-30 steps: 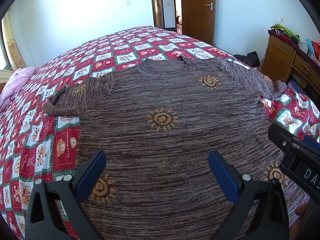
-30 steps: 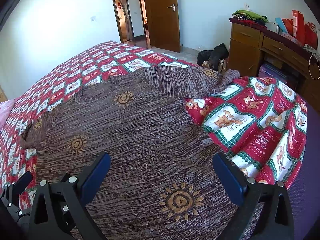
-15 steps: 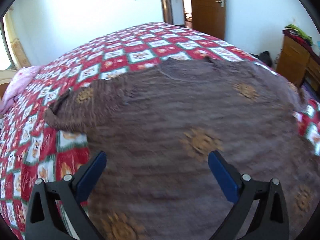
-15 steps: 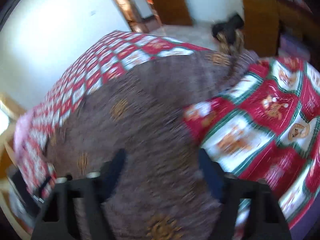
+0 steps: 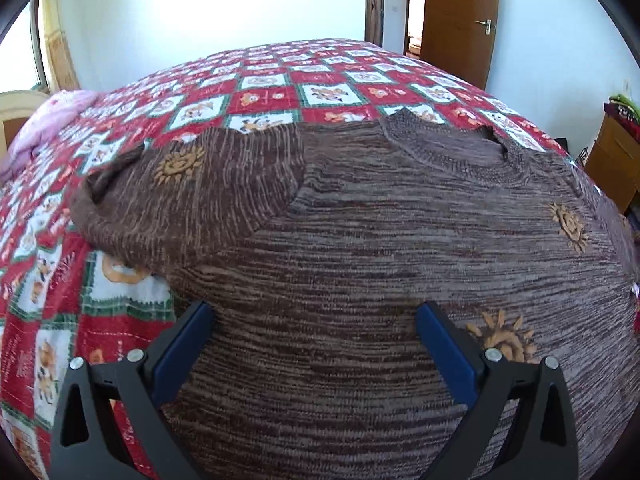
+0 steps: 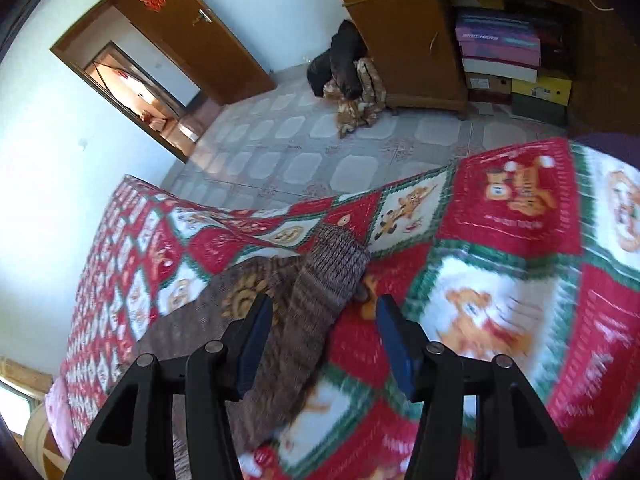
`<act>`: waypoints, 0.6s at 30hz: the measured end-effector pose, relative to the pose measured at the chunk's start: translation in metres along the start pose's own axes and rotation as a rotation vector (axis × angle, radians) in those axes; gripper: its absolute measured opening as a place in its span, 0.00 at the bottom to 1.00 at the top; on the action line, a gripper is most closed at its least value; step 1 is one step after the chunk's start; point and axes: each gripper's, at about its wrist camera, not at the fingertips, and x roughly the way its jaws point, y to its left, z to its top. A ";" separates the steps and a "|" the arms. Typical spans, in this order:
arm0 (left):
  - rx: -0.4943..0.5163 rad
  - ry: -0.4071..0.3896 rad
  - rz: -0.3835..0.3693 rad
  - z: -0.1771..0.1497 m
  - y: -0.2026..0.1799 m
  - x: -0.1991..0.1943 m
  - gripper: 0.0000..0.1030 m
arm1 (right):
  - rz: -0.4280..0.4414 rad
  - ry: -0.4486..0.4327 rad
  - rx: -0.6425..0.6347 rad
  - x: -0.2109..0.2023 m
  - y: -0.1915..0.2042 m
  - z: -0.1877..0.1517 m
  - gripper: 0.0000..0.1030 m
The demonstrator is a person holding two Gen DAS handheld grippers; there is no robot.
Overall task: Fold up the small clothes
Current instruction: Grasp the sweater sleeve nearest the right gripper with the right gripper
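Observation:
A brown knitted sweater with orange sun motifs lies flat, front up, on the red patchwork bedspread. Its left sleeve points left, its neckline is at the far side. My left gripper is open and empty, low over the sweater's left chest. In the right wrist view the sweater's right sleeve runs between my open right gripper's blue pads, its cuff just beyond the tips. Whether the pads touch the sleeve I cannot tell.
A pink blanket lies at the bed's far left. A wooden dresser with stacked boxes stands across the tiled floor, dark clothes piled beside it. A brown door is at the back.
My left gripper moved left and forward toward the left sleeve and shoulder. My right gripper swung right, tilted, narrowed its jaws and came down over the right sleeve near the cuff.

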 end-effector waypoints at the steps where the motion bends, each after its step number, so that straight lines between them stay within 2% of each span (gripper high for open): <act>1: -0.004 -0.004 -0.004 -0.001 0.000 0.000 1.00 | -0.005 -0.018 -0.009 0.004 0.005 0.003 0.54; 4: 0.002 -0.009 -0.005 -0.001 -0.001 0.000 1.00 | -0.020 -0.011 -0.029 0.017 0.009 0.013 0.54; 7: -0.004 -0.014 -0.018 -0.001 0.001 0.001 1.00 | -0.021 0.046 -0.020 0.034 0.009 0.015 0.52; 8: -0.007 -0.016 -0.022 -0.001 0.002 0.001 1.00 | -0.048 0.047 -0.027 0.037 0.009 0.015 0.47; 10: -0.012 -0.022 -0.033 -0.001 0.003 0.002 1.00 | -0.085 0.051 -0.044 0.039 0.007 0.013 0.22; 13: -0.014 -0.030 -0.039 -0.002 0.004 0.001 1.00 | -0.085 0.021 -0.057 0.031 0.003 0.009 0.10; 18: -0.015 -0.038 -0.047 -0.003 0.004 0.001 1.00 | -0.017 -0.067 -0.057 -0.004 0.005 0.007 0.10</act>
